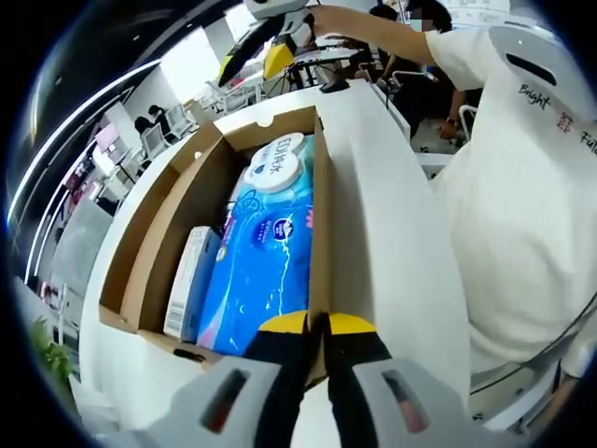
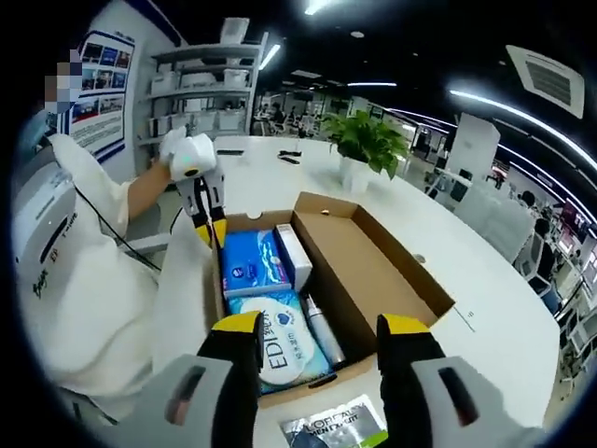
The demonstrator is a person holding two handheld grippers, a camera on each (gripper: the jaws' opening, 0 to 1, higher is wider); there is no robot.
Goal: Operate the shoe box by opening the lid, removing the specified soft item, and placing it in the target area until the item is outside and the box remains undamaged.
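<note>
A: Two grippers at work. Left gripper [image 1: 317, 329]: jaws closed on the wall of the shoe box [image 1: 321, 219], steadying it. Lid [image 2: 373, 261] already folded open.

B: Right gripper [image 2: 322, 329]?

A: Jaws apart, empty, hovering over the near end. Blue wipes pack [image 2: 280, 350] lies inside, just below them. Next, I'd judge: descend, pinch pack, lift clear.

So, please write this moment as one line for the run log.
box: lid open | wipes pack: inside box | left gripper: shut on box wall | right gripper: open, above box
</note>
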